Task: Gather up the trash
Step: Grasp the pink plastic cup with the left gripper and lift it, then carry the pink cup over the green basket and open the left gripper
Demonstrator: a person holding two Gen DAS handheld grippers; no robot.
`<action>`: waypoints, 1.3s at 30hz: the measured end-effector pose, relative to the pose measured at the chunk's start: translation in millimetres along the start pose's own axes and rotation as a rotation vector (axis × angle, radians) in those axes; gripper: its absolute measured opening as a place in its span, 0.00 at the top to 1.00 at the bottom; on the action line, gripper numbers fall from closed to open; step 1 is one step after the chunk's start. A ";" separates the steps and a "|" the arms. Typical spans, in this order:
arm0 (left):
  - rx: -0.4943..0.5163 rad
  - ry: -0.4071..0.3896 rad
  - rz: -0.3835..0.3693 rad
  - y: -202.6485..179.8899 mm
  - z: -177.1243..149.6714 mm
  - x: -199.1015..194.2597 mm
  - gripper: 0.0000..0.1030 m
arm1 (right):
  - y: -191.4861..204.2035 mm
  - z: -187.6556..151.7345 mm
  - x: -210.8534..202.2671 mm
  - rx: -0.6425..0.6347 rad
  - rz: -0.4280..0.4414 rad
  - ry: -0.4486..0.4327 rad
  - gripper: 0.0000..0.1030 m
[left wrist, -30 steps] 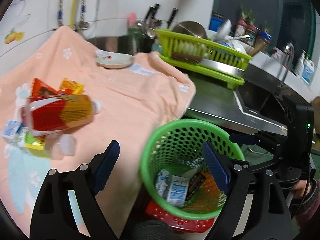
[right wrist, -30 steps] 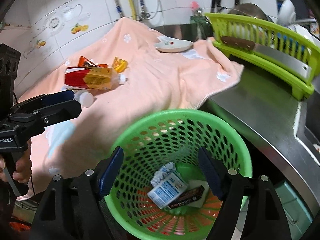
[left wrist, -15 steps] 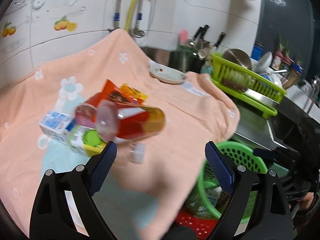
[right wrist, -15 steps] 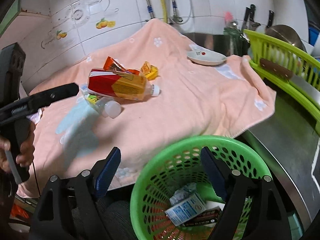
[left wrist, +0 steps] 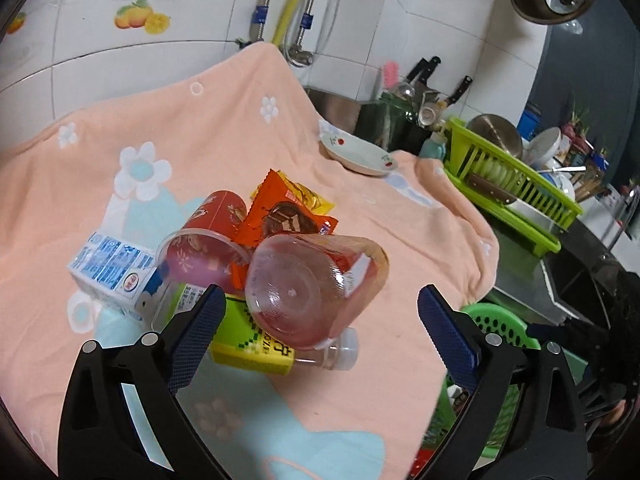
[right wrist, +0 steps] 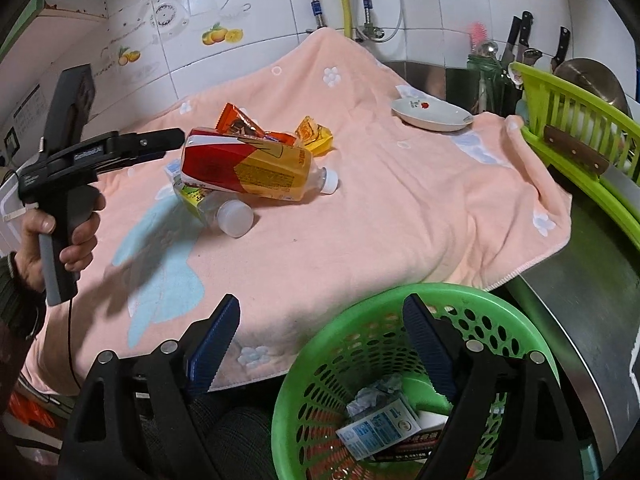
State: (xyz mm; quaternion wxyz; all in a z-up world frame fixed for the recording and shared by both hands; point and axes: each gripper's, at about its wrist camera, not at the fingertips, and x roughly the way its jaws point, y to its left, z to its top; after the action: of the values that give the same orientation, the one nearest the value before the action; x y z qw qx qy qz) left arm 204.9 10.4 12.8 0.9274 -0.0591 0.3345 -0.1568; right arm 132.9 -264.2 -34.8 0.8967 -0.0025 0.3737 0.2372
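Left gripper [left wrist: 318,310] fingers opening, nothing between them, lined up on the big bottle [left wrist: 316,280] atop the trash pile on the towel-covered counter [left wrist: 400,240]. Right gripper [right wrist: 320,324] fingers apart, empty, parked over the green basket [right wrist: 520,336] to keep the drop short.

Counter draped with peach towel [right wrist: 400,216], white flowers and pale blue patches on it. On towel: red-and-yellow bottle [right wrist: 248,170] lying on its side, white cap toward basket side; clear bottle with green label [left wrist: 256,344] under it; blue-and-white carton [left wrist: 114,270]; orange wrapper [left wrist: 280,216]; yellow wrapper [right wrist: 314,134]; small white dish [right wrist: 432,114] near far corner. Bare steel counter [right wrist: 580,280] right of towel
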 end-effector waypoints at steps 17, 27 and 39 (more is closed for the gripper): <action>0.085 0.035 -0.061 11.2 3.7 50.4 0.07 | 3.1 6.3 31.3 -0.015 0.003 0.055 0.22; 0.133 -0.005 -0.054 -1.0 -4.5 40.1 0.23 | 6.0 7.2 37.3 -0.016 0.007 0.065 0.22; 0.125 -0.051 -0.010 -24.9 0.4 5.5 0.26 | 7.8 7.1 28.7 -0.015 0.011 0.042 0.22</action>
State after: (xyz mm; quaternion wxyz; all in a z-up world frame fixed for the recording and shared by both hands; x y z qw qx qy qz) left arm 202.9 -14.9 15.0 0.9367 -0.0068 0.2999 -0.1805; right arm 151.9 -243.8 -47.6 0.8873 -0.0121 0.3907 0.2448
